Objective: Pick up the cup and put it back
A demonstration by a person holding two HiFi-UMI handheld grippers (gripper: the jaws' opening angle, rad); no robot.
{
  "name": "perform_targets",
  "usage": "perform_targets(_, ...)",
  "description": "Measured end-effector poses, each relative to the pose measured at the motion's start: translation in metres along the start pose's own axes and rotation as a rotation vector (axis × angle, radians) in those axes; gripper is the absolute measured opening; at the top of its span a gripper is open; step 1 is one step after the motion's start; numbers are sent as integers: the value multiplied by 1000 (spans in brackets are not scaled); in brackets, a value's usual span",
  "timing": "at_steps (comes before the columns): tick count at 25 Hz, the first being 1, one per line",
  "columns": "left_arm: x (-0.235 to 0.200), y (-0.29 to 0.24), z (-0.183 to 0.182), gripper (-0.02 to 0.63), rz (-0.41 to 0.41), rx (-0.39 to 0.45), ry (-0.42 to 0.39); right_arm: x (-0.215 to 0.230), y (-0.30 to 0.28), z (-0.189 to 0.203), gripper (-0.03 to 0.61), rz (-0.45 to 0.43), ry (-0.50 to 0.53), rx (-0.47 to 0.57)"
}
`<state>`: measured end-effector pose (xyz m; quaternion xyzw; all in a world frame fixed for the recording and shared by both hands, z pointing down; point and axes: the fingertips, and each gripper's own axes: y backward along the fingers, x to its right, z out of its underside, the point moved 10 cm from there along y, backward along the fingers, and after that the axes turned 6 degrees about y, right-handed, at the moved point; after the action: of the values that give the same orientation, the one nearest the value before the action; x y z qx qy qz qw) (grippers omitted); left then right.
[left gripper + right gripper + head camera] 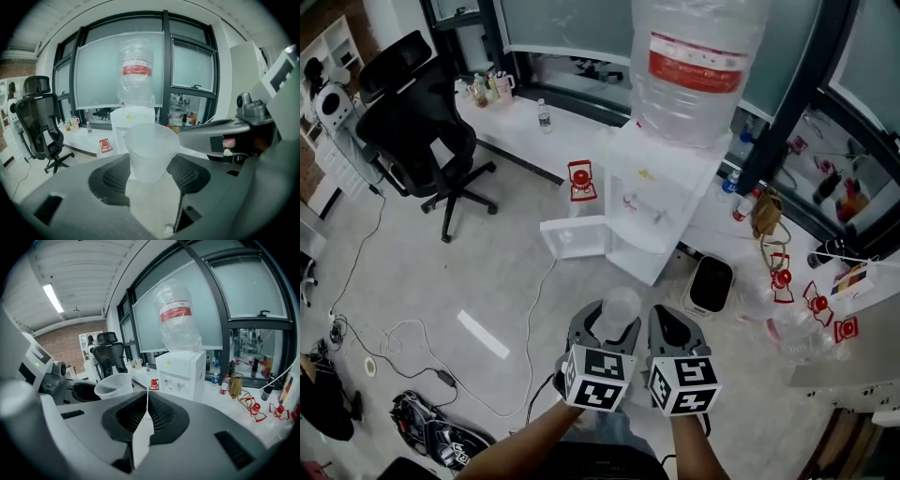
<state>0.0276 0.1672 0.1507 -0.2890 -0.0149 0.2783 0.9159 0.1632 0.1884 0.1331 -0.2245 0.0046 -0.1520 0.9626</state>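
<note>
The cup [150,152], a thin translucent plastic tumbler, stands upright in the left gripper [151,165], whose jaws clamp its lower wall. It is held in the air over the floor, short of the water dispenser [661,202]. It looks light, flimsy and easily crushed, so a gentle hold low down suits it. Nothing shows inside. The right gripper [146,401] has its jaws together and is empty.

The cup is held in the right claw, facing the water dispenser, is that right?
No. The cup is held in the left claw, facing the water dispenser; the left gripper view shows it between those jaws. The right claw is shut, empty.
</note>
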Motion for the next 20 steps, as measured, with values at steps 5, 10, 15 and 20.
perform_targets(5, 1, -21, -9, 270, -9, -14, -3, 21, -14, -4, 21, -8, -5, -7)
perform_targets(10, -7, -35, -16, 270, -2, -23, -12, 28, -29, -8, 21, -2, -13, -17)
perform_targets(15, -28, -50, -21, 270, 25, -33, -19, 24, -54, -12, 21, 17, -21, -36)
perform_targets(20, -69, -71, -22, 270, 75, -53, -38, 11, -95, -16, 21, 61, -46, -61)
